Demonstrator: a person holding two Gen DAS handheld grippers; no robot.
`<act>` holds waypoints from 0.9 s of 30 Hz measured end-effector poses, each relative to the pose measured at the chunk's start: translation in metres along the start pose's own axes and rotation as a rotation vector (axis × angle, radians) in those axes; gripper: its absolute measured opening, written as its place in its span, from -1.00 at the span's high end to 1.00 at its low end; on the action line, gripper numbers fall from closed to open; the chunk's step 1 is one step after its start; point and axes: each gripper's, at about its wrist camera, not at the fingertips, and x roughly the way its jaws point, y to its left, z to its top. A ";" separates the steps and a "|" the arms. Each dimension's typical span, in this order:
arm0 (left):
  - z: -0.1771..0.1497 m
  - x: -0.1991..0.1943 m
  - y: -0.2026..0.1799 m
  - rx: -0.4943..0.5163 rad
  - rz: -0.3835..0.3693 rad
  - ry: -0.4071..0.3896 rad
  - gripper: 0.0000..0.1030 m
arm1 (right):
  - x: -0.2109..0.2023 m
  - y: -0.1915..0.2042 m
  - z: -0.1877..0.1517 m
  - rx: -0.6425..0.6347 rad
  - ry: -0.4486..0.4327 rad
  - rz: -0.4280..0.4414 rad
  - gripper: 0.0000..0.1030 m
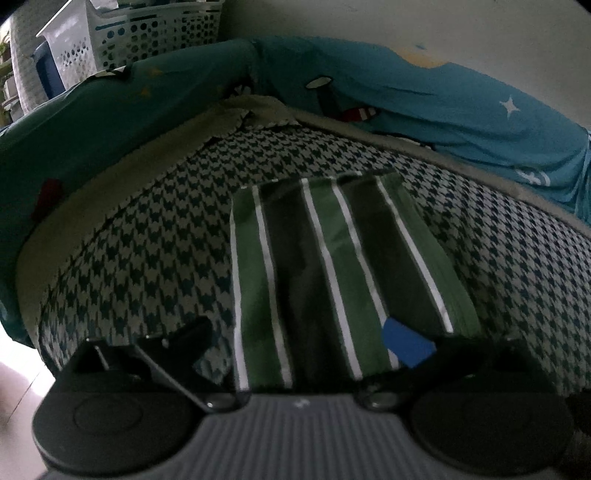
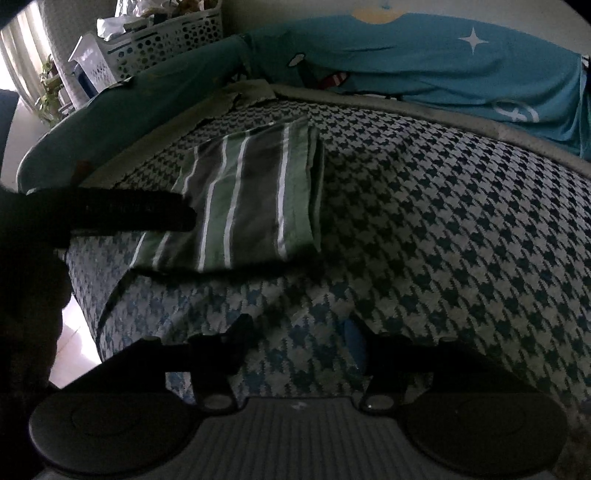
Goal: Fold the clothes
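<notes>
Far ahead-left of our left gripper point(image 1: 308, 339) stands a white perforated plastic laundry basket point(image 1: 147, 33), contents unclear. Its jaws spread wide around the folded green-and-grey striped cloth point(image 1: 332, 266) on the houndstooth cover point(image 1: 155, 240). Our right gripper point(image 2: 299, 343) gapes wide, empty, cloth ahead-left.

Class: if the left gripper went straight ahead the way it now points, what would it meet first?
Probably the folded striped cloth: the left gripper is open, and the cloth lies directly ahead between its fingers, though depth is unclear.

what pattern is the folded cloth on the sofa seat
The folded cloth has green and dark grey stripes divided by thin white lines; the left wrist view shows it best.
</notes>
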 end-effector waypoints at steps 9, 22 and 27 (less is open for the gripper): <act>-0.015 -0.005 -0.001 -0.017 0.018 0.015 -0.99 | -0.003 0.000 0.002 -0.019 0.003 -0.012 -0.11; -0.036 -0.013 -0.002 -0.025 0.038 0.026 -0.99 | -0.008 -0.003 0.006 -0.008 0.000 -0.027 -0.24; -0.041 -0.015 -0.003 -0.031 0.040 0.031 -0.99 | -0.011 -0.002 0.007 -0.015 -0.007 -0.033 -0.24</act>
